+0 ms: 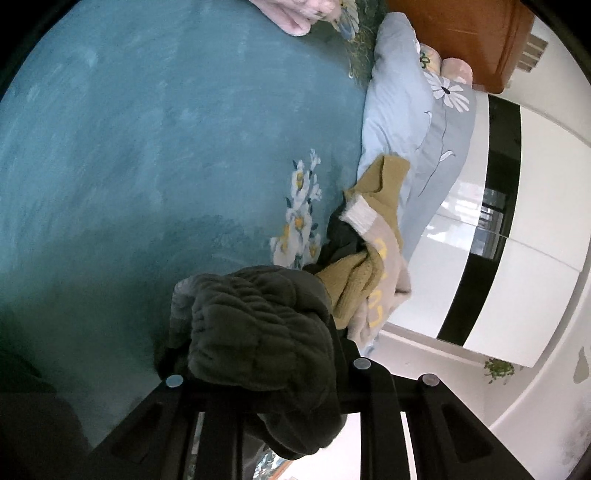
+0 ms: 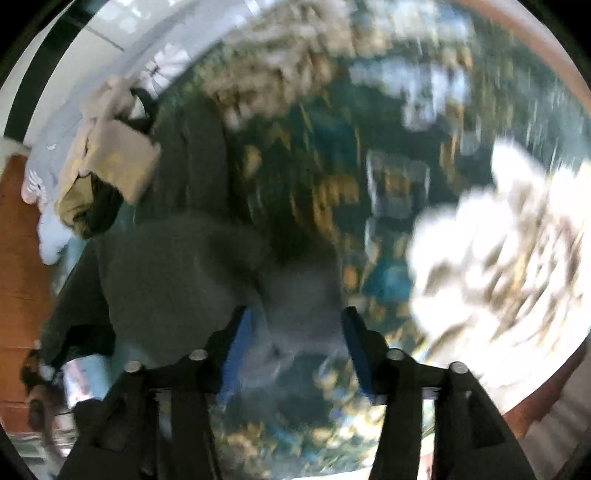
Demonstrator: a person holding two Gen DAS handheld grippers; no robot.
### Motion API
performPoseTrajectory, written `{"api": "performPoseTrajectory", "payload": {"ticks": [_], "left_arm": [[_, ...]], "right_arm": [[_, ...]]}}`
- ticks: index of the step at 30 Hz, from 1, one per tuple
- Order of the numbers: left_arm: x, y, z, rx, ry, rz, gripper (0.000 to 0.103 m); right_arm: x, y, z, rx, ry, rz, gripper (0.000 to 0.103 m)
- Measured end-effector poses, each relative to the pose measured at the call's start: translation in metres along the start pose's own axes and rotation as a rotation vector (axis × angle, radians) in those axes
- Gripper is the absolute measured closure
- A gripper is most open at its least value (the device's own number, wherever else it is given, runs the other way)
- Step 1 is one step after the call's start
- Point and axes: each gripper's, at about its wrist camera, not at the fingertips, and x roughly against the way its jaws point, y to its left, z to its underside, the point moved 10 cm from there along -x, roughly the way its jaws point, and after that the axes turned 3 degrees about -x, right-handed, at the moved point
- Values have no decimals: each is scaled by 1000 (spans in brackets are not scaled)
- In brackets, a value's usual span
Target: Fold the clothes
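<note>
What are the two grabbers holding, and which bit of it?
The left gripper pinches a bunched fold of the dark green garment. The right gripper is open, holding nothing.

Dark grey-green garment (image 1: 258, 325) bunched at lower centre of left wrist view: soft matt fleece, wrinkled, ribbed-looking folds. Mustard garment (image 1: 373, 266) right of centre: coarse knit, with a beige smoother panel and white ribbed cuff. Teal bedspread (image 1: 147, 147) fills left: matt short-pile plush, brushed streaks, printed flowers. Pale blue pillow (image 1: 402, 122) upper right: smooth woven cotton look, creased. Orange-brown headboard (image 1: 461, 33) top right: smooth, slight sheen. White wardrobe panels (image 1: 535, 206) far right: glossy, reflective. Left tool (image 1: 266, 354): matt black plastic, small metal screw heads. Right tool (image 2: 295, 339): matt black plastic, blue pads (image 2: 236, 343); the rest there is blurred.
</note>
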Motion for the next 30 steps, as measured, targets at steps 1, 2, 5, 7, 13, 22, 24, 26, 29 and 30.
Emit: {"api": "performPoseTrajectory", "payload": {"ticks": [1, 2, 5, 7, 13, 22, 24, 26, 29, 30], "left_arm": [[1, -1, 2, -6, 1, -1, 82], [2, -2, 5, -12, 2, -3, 82], [6, -6, 7, -25, 1, 0, 82], [7, -6, 10, -24, -1, 4, 82], [16, -8, 19, -65, 6, 1, 82], [55, -33, 31, -175, 25, 25, 83], [68, -41, 38, -189, 38, 48, 84], [86, -46, 49, -205, 61, 66, 84], [116, -44, 67, -234, 110, 70, 84], [120, -43, 69, -243, 119, 54, 84]], "right_arm": [[-7, 4, 9, -15, 23, -39, 49], [-13, 10, 16, -26, 44, -78, 49], [-30, 28, 40, -59, 104, -195, 49], [-40, 40, 50, -77, 131, -263, 48], [-48, 45, 41, -152, 81, -207, 73], [105, 74, -36, -30, -307, -279, 95], [154, 84, -52, -6, -424, -304, 95], [188, 97, -60, 24, -506, -301, 96], [230, 96, -54, 2, -542, -317, 96], [246, 92, -49, -28, -531, -339, 96]]}}
